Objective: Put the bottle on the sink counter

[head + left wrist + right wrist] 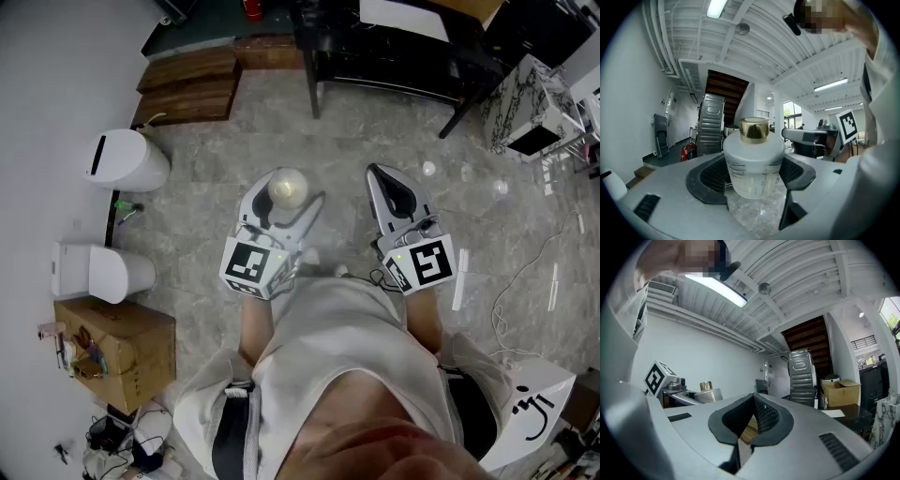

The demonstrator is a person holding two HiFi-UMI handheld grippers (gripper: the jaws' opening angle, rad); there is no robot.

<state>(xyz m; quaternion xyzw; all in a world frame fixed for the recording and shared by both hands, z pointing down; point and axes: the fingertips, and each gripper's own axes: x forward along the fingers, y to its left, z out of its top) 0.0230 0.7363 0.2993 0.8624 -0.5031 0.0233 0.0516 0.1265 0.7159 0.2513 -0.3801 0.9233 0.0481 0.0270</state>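
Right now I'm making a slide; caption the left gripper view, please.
Left gripper grips a frosted, gold-capped bottle upright between its jaws.

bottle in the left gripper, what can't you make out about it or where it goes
- print on the bottle: too small and blurred in the left gripper view
- bottle's sides: in the head view only its top shows from above, and the left gripper covers the rest
- sink counter: shows in no view
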